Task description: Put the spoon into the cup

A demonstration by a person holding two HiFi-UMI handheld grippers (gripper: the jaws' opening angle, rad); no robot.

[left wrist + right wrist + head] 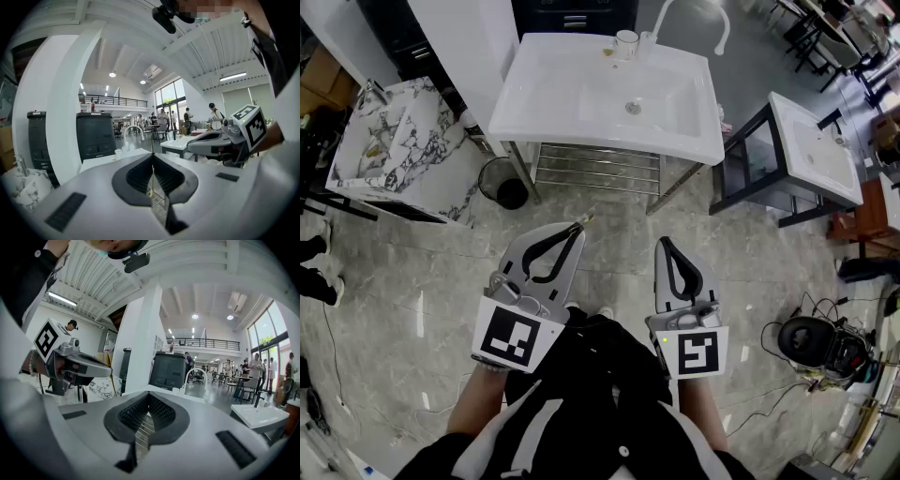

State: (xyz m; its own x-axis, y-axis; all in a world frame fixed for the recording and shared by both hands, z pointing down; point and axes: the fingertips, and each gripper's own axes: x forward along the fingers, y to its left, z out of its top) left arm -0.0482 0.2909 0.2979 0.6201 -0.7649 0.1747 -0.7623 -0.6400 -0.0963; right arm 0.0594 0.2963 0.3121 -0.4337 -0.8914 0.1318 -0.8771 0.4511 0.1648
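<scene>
The left gripper (577,228) is clenched on the spoon (584,221). In the head view only a short golden tip pokes out past the jaw tips, and the rest is buried between the pads. From the left gripper view the spoon (152,174) appears edge-on as 1 thin golden line running up the seam where the 2 jaws meet. Which end sticks out, bowl or handle, cannot be made out. The right gripper view catches the same golden sliver (112,380) slanting down from the left gripper's nose.

The right gripper (664,242) is pressed shut with nothing in it. In its own view the ridged pads (140,414) meet at the tip (149,393), and only floor and a metal rack show through the gap behind them.

Both grippers hang side by side over the grey stone floor (412,281), well apart from the white washbasin (581,94) ahead. The cup (626,39) stands upright on the basin's back rim, just beside the base of the arched faucet (195,369). It looks pale or clear, though it is too small here to be sure. It also appears small and distant in the left gripper view (118,153). The person's arms and dark top fill the bottom of the head view, cut off by the frame.
</scene>
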